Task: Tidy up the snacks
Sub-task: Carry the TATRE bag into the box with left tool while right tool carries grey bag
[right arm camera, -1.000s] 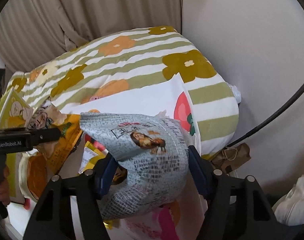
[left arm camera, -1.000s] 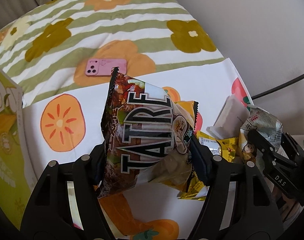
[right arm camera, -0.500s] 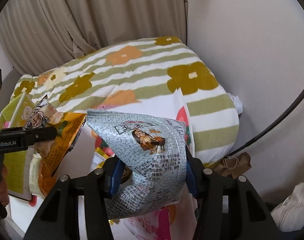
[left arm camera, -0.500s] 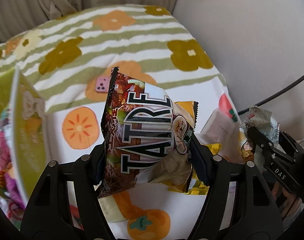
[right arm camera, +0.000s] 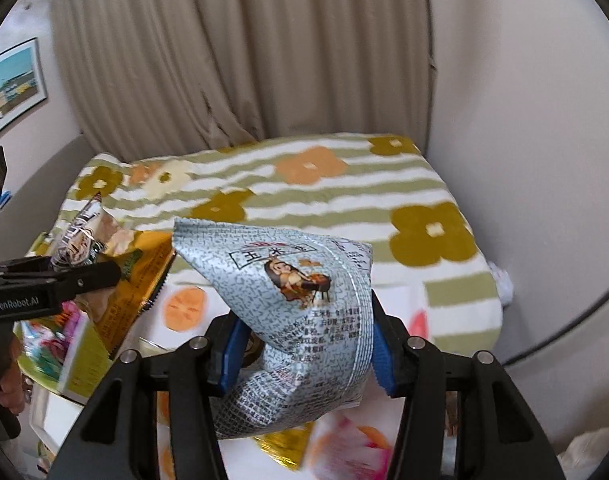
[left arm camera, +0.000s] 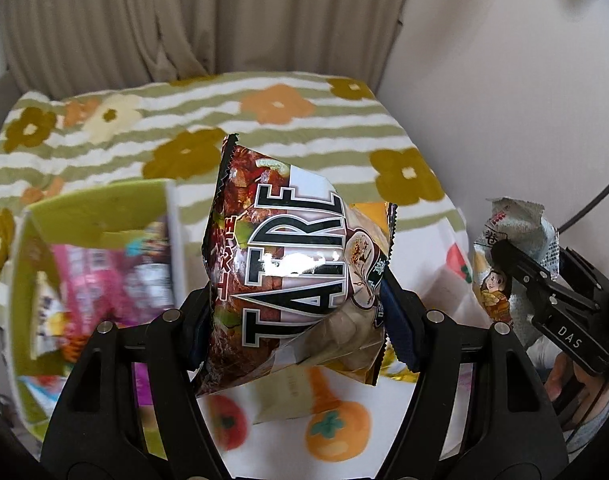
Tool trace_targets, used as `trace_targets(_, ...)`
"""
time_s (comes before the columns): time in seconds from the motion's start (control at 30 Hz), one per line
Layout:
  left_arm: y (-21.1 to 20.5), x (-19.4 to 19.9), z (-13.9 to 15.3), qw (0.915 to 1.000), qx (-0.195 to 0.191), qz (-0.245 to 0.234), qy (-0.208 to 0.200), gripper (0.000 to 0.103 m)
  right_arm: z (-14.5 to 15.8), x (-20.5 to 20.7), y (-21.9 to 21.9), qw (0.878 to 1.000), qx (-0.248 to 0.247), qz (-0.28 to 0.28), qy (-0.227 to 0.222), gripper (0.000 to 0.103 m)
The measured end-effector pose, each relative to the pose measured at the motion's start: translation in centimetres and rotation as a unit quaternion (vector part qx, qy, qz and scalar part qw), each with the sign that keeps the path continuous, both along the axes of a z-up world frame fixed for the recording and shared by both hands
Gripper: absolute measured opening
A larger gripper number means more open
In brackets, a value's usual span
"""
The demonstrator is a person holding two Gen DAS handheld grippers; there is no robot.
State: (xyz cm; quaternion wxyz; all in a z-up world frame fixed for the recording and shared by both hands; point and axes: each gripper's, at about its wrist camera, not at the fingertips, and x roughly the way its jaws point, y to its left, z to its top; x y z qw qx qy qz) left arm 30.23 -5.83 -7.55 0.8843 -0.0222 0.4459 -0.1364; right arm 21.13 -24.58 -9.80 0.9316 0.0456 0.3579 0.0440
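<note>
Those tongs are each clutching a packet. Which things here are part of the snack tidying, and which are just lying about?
Part of the job:
- dark TATRE snack bag, pinched in the left tongs
- grey-blue corn snack packet, pinched in the right tongs
- green box already holding snacks

Just lying about:
- flowered striped blanket
- beige curtain
- framed picture on the wall

Soft daylight, glare on snack bag [left arm camera: 296, 264], motion-blurred box [left arm camera: 92, 280], fisheye-bent edges
</note>
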Motion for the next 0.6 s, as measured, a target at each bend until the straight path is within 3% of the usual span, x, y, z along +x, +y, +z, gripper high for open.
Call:
trace_targets(0.3,11.2,-0.1,2.4,0.9985,0.002,0.052,-0.018,0.067,3.4,2.0,10.8,0.996,0.037,0.081,-0.030,0.049)
trace_targets(0.6,21.1,3.6,-0.4,0.9972,0.000,0.074,0.013,0.067,3.4,5.5,21.3,0.991,0.054,0.124,-0.014,0.049)
